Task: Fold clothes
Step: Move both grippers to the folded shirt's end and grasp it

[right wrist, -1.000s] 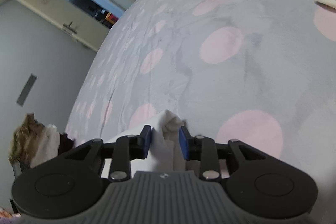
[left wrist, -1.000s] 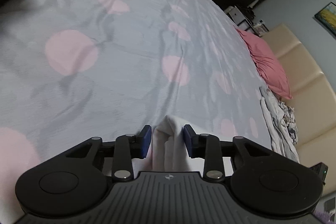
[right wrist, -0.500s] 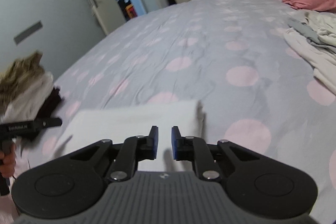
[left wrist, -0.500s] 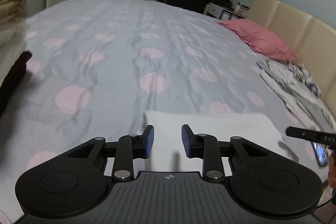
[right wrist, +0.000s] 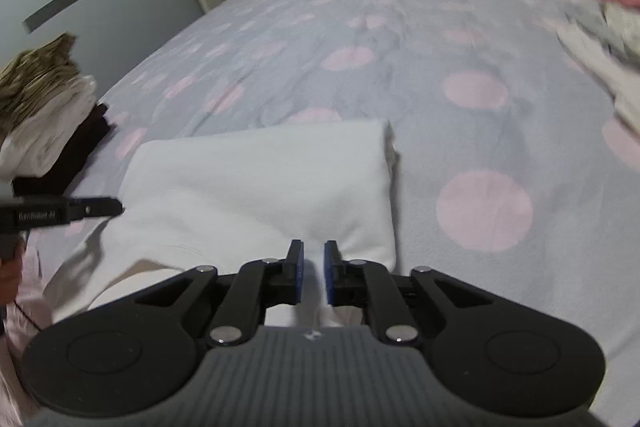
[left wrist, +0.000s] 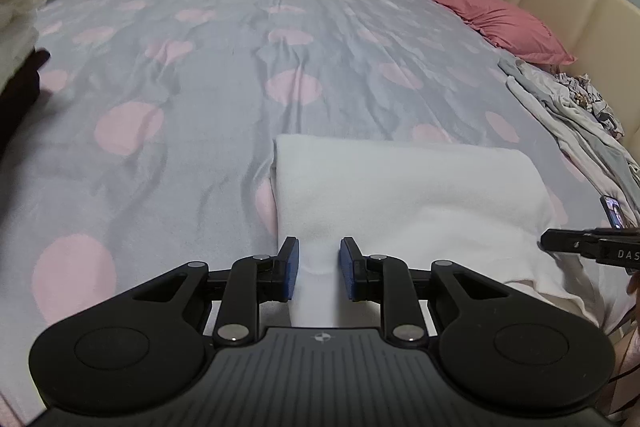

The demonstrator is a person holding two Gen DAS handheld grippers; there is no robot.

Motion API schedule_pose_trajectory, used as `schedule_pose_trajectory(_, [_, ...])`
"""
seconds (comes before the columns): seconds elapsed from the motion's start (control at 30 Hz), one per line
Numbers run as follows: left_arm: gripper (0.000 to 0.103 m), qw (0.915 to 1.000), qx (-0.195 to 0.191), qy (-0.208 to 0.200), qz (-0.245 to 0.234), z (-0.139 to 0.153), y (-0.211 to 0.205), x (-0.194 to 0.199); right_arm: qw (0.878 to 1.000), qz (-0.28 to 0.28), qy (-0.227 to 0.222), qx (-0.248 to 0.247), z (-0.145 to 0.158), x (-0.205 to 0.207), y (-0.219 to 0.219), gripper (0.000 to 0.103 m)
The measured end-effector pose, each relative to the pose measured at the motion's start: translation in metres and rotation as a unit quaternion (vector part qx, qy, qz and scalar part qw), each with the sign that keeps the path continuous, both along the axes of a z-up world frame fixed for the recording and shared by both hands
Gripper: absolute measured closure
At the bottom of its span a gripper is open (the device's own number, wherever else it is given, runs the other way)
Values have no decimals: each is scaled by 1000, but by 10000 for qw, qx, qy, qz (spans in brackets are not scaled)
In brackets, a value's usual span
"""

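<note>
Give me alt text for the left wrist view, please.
The left claw pinches the near edge of a folded white garment lying on a grey bedspread with pink dots. The right claw pokes in from the right; a pink pillow and rumpled clothes lie beyond.

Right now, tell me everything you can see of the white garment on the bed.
The white garment is plain, soft, fleecy-looking cloth, folded over into a thick, wide rectangle with a rounded far edge. It lies flat on the grey bedspread with pink dots, at the near edge of the bed. The left gripper pinches a raised ridge of cloth near its left end, and the right gripper does likewise near its right end. Its near edge drapes loosely toward the person; no print or buttons show.
</note>
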State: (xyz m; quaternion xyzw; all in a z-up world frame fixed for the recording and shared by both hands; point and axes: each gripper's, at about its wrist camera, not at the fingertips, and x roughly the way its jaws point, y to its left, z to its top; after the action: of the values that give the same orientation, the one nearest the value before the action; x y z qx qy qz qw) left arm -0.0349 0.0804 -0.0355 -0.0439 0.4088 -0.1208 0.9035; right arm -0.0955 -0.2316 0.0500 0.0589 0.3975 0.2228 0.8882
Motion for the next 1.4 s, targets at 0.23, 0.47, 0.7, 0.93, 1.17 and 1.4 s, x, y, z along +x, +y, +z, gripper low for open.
schedule_pose_trajectory(0.23, [83, 9975, 215, -169, -646, 20, -16, -35, 9985, 444, -219, -232, 21, -31, 6, 87])
schedule_pose_trajectory(0.47, [83, 9952, 528, 136, -810, 9, -22, -44, 9964, 592, 396, -461, -6, -31, 13, 88])
schedule_pose_trajectory(0.7, [83, 9950, 572, 173, -799, 3, -22, -45, 9964, 571, 504, -376, -11, -31, 11, 89])
schedule_pose_trajectory(0.93, [56, 9981, 438, -74, -436, 8, -11, -43, 9991, 407, -143, -19, 13, -33, -1, 71])
schedule_pose_trajectory(1.17, [50, 9976, -504, 347, 309, 1, 23, -14, 9971, -329, 329, 600, 3, 0, -31, 53])
schedule_pose_trajectory(1.4, [50, 9877, -1188, 986, 266, -30, 32, 14, 9860, -599, 1088, 1110, -28, 22, -43, 53])
